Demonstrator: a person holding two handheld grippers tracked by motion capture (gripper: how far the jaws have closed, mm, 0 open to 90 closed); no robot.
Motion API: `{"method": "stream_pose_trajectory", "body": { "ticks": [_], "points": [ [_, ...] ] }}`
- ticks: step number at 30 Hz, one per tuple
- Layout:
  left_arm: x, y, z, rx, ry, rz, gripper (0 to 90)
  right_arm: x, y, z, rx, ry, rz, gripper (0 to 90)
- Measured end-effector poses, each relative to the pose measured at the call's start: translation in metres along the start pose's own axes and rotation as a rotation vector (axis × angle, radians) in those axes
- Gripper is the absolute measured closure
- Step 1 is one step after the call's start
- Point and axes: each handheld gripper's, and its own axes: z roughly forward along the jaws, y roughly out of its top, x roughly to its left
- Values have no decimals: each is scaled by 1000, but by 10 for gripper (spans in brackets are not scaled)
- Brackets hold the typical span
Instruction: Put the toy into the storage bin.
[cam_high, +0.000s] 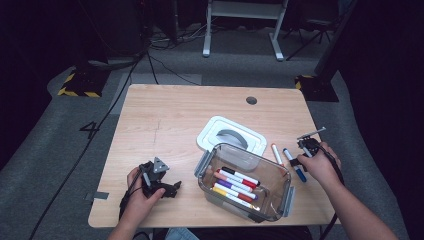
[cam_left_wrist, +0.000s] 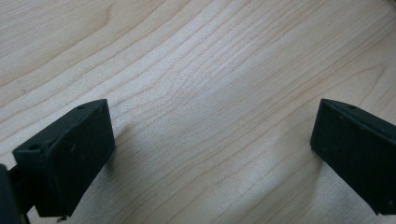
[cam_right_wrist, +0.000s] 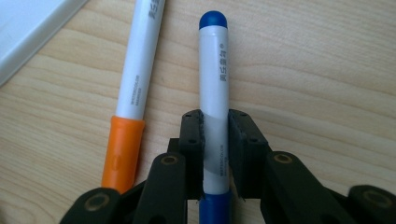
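Note:
A white marker with blue ends (cam_right_wrist: 213, 70) lies on the wooden table (cam_high: 165, 120), and my right gripper (cam_right_wrist: 215, 126) is shut on its barrel, pads pressing both sides. In the high view this blue marker (cam_high: 295, 166) lies right of the clear container (cam_high: 277, 172), with the right gripper (cam_high: 298, 161) on it. An orange-capped marker (cam_right_wrist: 135, 70) lies just beside it, also seen as the orange marker (cam_high: 276, 153) in the high view. Several markers (cam_high: 235, 185) lie inside the container. My left gripper (cam_left_wrist: 212, 126) stands open over bare wood; in the high view the left gripper (cam_high: 172, 189) is at the front left.
A white lid (cam_high: 231, 136) with a grey handle lies behind the container; a corner of that lid (cam_right_wrist: 28, 23) shows near the orange marker. A cable hole (cam_high: 251, 100) sits near the far edge. Cables and stands are on the floor beyond.

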Motion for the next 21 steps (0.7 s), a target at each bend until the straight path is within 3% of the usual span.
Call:
{"method": "stream_pose_trajectory", "body": {
  "ticks": [4, 12, 21],
  "points": [
    [0, 0, 0, 0, 0, 0, 1, -4, 1, -11, -33, 21, 17, 771],
    [0, 0, 0, 0, 0, 0, 1, -3, 8, -43, -116, 72, 4, 771],
    [0, 0, 0, -1, 1, 0, 1, 13, 24, -81, -193, 105, -64, 771]
  ]
}}
